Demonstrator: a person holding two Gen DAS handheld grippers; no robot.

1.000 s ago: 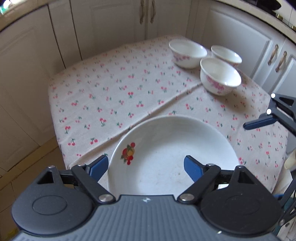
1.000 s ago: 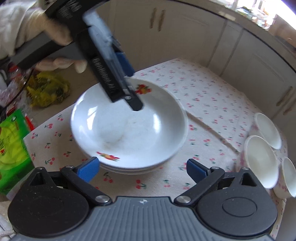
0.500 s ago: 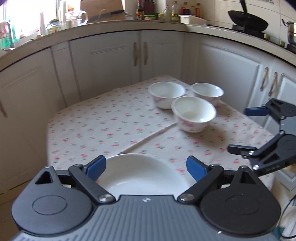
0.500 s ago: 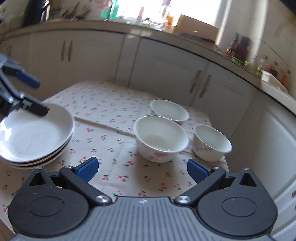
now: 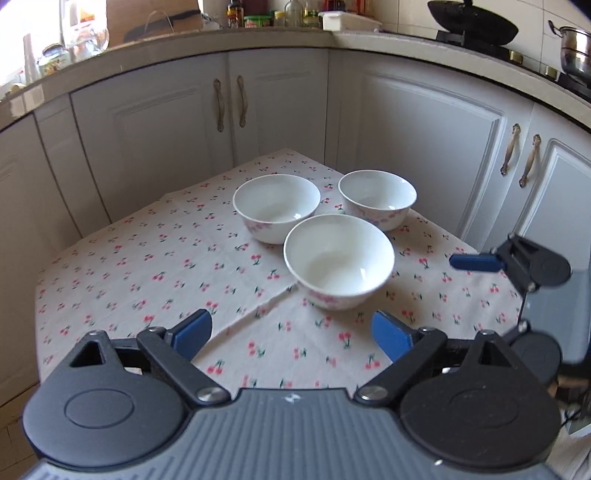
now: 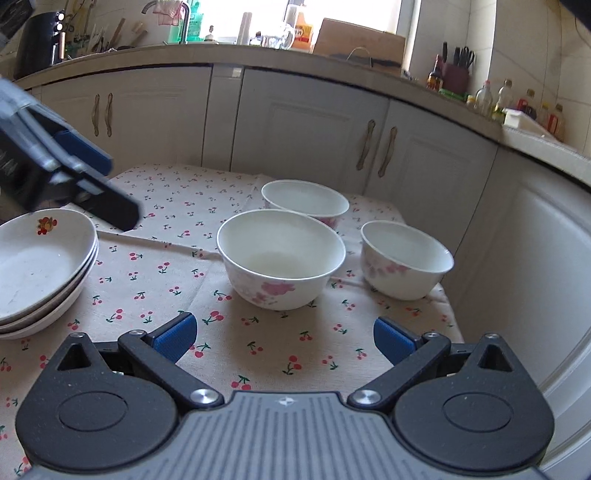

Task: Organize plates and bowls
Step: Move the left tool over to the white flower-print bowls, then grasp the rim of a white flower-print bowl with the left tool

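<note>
Three white bowls with pink flowers stand close together on the cherry-print tablecloth [image 5: 147,266]. The nearest bowl [image 5: 339,260] [image 6: 280,258] lies ahead of both grippers. Behind it stand the far left bowl [image 5: 277,206] [image 6: 304,199] and the far right bowl [image 5: 377,197] [image 6: 406,258]. A stack of three white plates [image 6: 40,273], the top one with a fruit print, rests at the left in the right wrist view. My left gripper [image 5: 291,332] [image 6: 120,192] is open and empty, hovering beside the stack. My right gripper [image 6: 284,336] is open and empty, short of the nearest bowl.
White cabinet doors [image 5: 229,110] [image 6: 369,147] close in behind and to the right of the small table. The table's right edge [image 6: 447,295] runs just past the right bowl. A counter with bottles [image 6: 491,99], a wok [image 5: 472,22] and a pot lies beyond.
My left gripper has come off the top plate and swung toward the bowls; the plate has left its view. My right gripper has turned from the plates to face the bowls.
</note>
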